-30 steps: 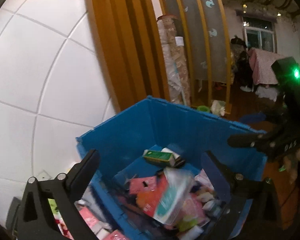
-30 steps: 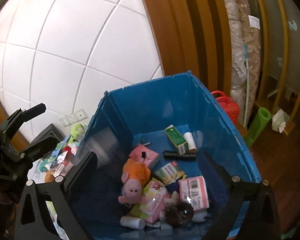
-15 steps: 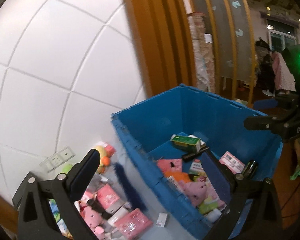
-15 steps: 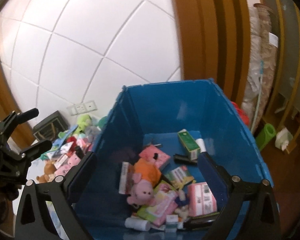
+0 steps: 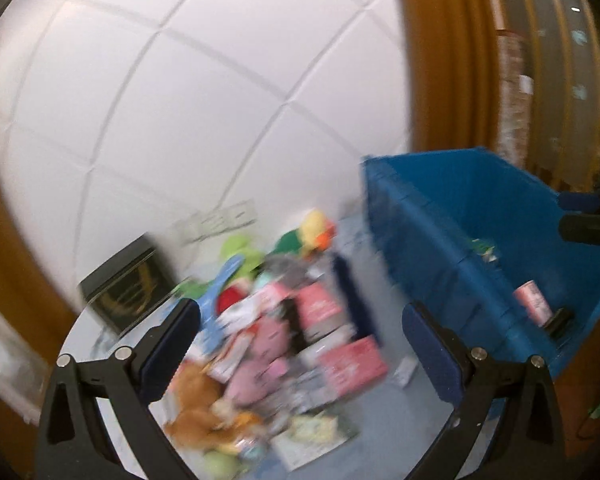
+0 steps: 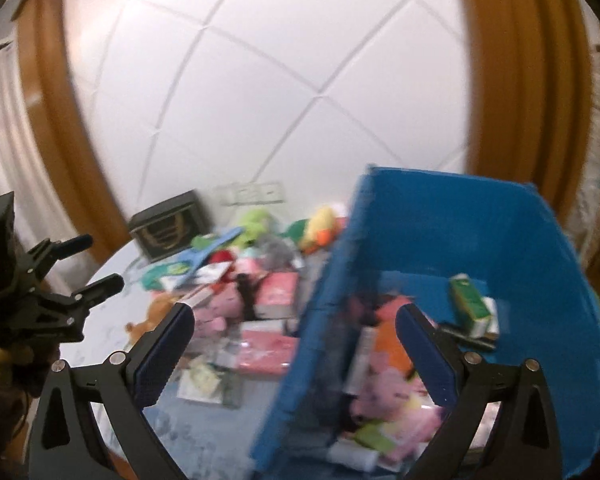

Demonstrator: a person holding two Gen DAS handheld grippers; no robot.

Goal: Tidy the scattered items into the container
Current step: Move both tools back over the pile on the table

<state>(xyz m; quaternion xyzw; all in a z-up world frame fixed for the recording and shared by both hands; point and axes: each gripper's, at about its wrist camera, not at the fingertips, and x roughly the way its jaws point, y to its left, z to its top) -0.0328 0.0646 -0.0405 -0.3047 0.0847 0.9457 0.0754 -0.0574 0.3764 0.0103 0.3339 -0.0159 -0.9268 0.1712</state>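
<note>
A blue bin (image 5: pixel 452 200) stands at the right and holds several items; it also shows in the right wrist view (image 6: pixel 500 216), with a green box (image 6: pixel 470 300) and pink plush toys inside. A blurred pile of scattered items (image 5: pixel 284 320) lies on the pale surface left of the bin: pink packets, plush toys, a yellow plush (image 6: pixel 320 224). My left gripper (image 5: pixel 300 344) is open and empty above the pile. My right gripper (image 6: pixel 294 352) is open and empty over the bin's left wall. The left gripper also shows in the right wrist view (image 6: pixel 80 264).
A black framed box (image 5: pixel 128 280) leans against the white tiled wall (image 5: pixel 180 100) behind the pile. Wall sockets (image 6: pixel 252 192) sit low on the wall. Orange wooden frames (image 5: pixel 440 60) flank the tiles.
Both views have swung left, away from the bin's inside toward the pile on the surface. The frames are now motion-blurred. Both grippers stay open and empty.
</note>
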